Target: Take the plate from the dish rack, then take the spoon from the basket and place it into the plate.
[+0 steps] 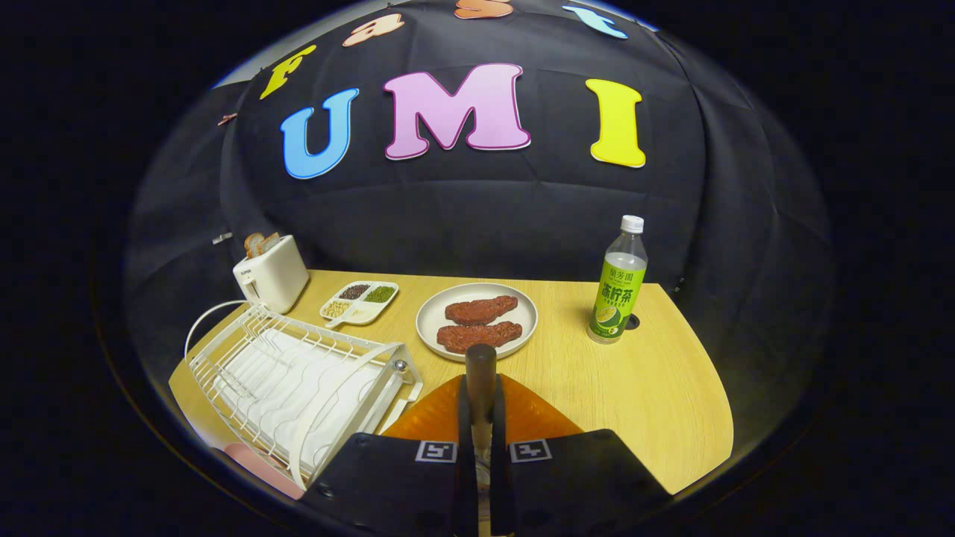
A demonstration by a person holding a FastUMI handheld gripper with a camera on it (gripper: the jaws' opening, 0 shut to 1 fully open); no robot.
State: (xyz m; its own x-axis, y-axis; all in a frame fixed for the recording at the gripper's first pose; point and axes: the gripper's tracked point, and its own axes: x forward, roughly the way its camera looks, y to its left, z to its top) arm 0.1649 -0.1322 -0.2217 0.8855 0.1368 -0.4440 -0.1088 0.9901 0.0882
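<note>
Spoon (pixel 480 373) stands upright, its dark handle pinched between the fingers of the tool (pixel 480 447), both pressing on it. Just beneath lies the orange plate (pixel 433 421), near the table's (pixel 656 388) front edge. The white dish rack (pixel 298 380) sits along the left edge. Beyond the fingers, a white plate with two meat patties (pixel 477 319) rests mid-table; a green-labelled bottle (pixel 618 287) stands toward the far right corner.

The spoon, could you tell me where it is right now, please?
In the gripper view the spoon stands upright between the gripper fingers, which are shut on it, above the orange basket.
</note>
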